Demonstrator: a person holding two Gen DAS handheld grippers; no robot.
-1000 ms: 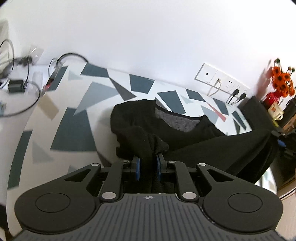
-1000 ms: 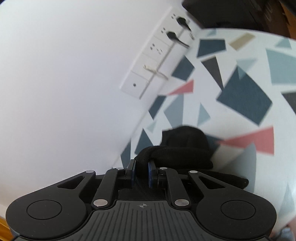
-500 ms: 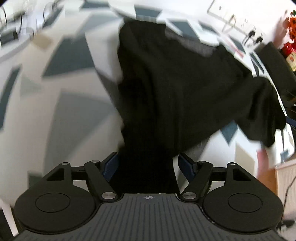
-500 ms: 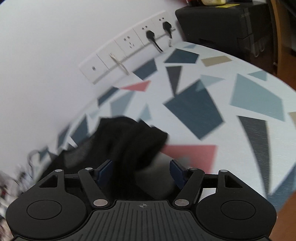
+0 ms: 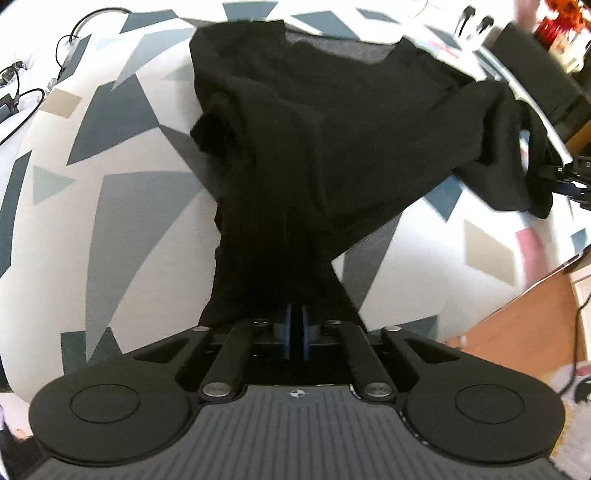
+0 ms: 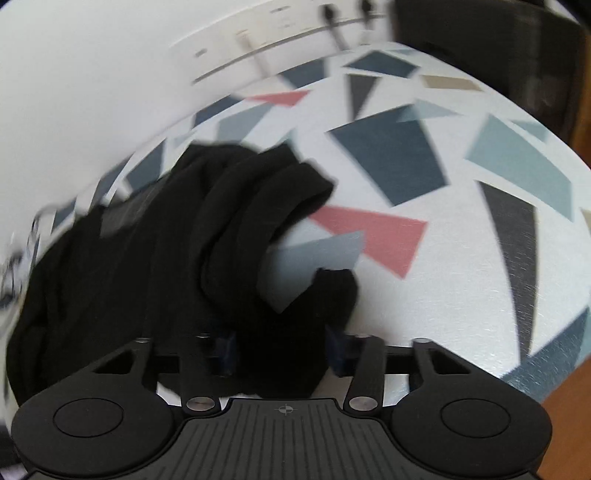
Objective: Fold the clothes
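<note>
A: Left gripper (image 5: 296,332) first: blue pads brought right together, pinching the near edge of the black top (image 5: 332,129)
B: Any writing to read?
A: Only a small crosshair mark (image 5: 296,393) on the ribbed body
B: And the right gripper (image 6: 280,352)?
A: Jaws part-way apart, just been closing, with a thick bunch of the same black cloth between them. Too blurred to tell whether the pads press on it
B: Anything else hard to make out?
A: Plenty. Folds lost in the black, pad tips half covered by cloth in the right wrist view, wall sockets (image 6: 280,26) smeared, plugs only dark blobs
B: Lie of the top?
A: Spread on the table (image 5: 129,221), over a white cover of grey, blue and pink shards. Drawn to a narrow neck at the left gripper, widening toward the far collar. One sleeve curled at picture left, other side bunched and lifted toward picture right. Beyond, cables (image 5: 22,99) far left, black box (image 5: 535,74) far right
</note>
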